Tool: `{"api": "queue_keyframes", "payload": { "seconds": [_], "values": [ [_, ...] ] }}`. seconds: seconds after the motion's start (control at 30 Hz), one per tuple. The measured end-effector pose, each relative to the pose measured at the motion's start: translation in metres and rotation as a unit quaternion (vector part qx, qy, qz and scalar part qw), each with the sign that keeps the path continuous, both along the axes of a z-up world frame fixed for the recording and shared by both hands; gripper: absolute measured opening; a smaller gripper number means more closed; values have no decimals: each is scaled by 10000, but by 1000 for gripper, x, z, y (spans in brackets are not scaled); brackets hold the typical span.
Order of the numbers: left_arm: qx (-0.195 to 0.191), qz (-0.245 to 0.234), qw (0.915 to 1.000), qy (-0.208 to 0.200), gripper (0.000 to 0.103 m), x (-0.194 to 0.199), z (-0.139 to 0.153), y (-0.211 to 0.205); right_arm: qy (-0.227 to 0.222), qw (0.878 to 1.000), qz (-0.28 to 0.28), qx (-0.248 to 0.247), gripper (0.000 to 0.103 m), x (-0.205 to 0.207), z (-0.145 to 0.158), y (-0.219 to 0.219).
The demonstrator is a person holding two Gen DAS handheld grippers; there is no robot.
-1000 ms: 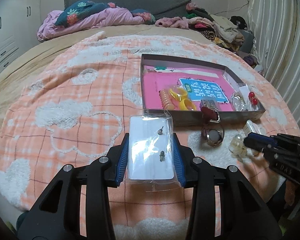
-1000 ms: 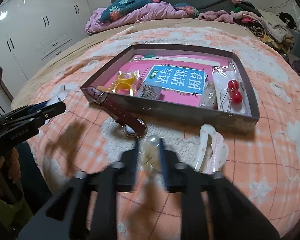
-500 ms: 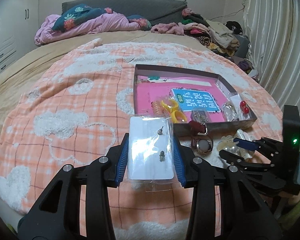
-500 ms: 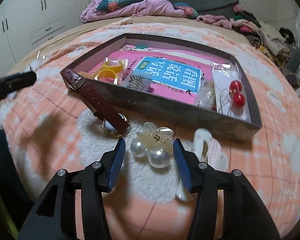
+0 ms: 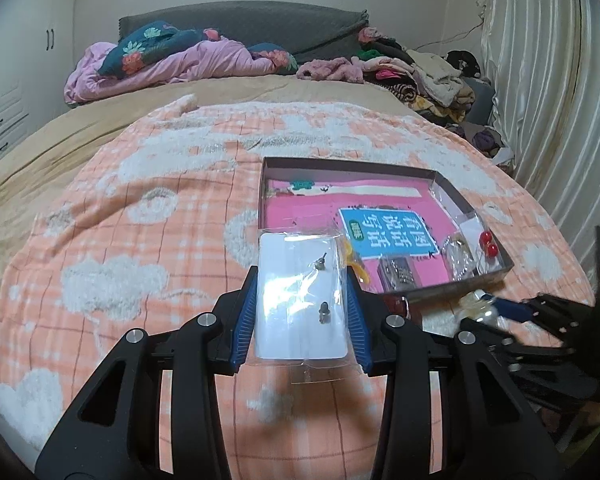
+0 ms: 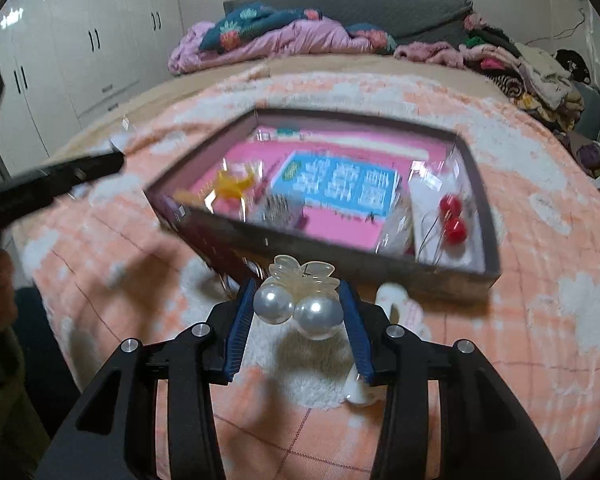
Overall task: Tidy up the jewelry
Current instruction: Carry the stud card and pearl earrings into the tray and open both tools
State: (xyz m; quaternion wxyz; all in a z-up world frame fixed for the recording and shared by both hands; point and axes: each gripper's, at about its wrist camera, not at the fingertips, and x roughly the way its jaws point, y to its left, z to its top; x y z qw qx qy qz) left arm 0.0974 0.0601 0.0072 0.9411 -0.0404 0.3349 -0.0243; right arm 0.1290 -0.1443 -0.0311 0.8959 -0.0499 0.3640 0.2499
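My left gripper [image 5: 301,280] is shut on a white earring card in a clear bag [image 5: 296,320], held above the orange checked blanket left of the grey box [image 5: 440,286]. In the right wrist view a pearl hair clip [image 6: 318,316] sits between the blue pads of my right gripper [image 6: 298,284]. Its jaws are closing, the pads press on both pearls, and the clip hangs above its shadow in front of the box [image 6: 340,252]. The box holds red bead earrings [image 6: 452,220], yellow rings [image 6: 232,184] and small bagged pieces on a pink, blue-labelled lining.
A white hair clip [image 6: 400,308] lies on the blanket beside the right gripper. A maroon-strapped watch [image 5: 396,304] leans at the box's front, mostly hidden. Bedding and a clothes pile [image 5: 428,76] lie at the bed's head, with a wardrobe on the left and a curtain on the right.
My right gripper, open around the pearl clip on the blanket half a second ago, has closed on it and lifted it. The left gripper has risen slightly, still gripping the card.
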Motion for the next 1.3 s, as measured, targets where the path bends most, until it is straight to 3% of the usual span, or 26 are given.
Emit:
{"api": "queue_keyframes", "payload": {
  "seconds": [0.2,0.63,0.93,1.3],
  "values": [
    [-26,-14,10000,-15,32,12,2,-1,-257,9994,-142,202,42,9,26,-9],
    [-7,-178,9998,-29,32,43,1,-18,-342,9976,-511,330,42,48,36,-24],
    [8,-167,9995,278,33,61,-20,-23,-170,9983,-520,202,42,70,19,-13],
    [18,-93,9993,370,33,65,-34,-21,-47,9990,-441,17,42,71,-5,-2]
  ]
}}
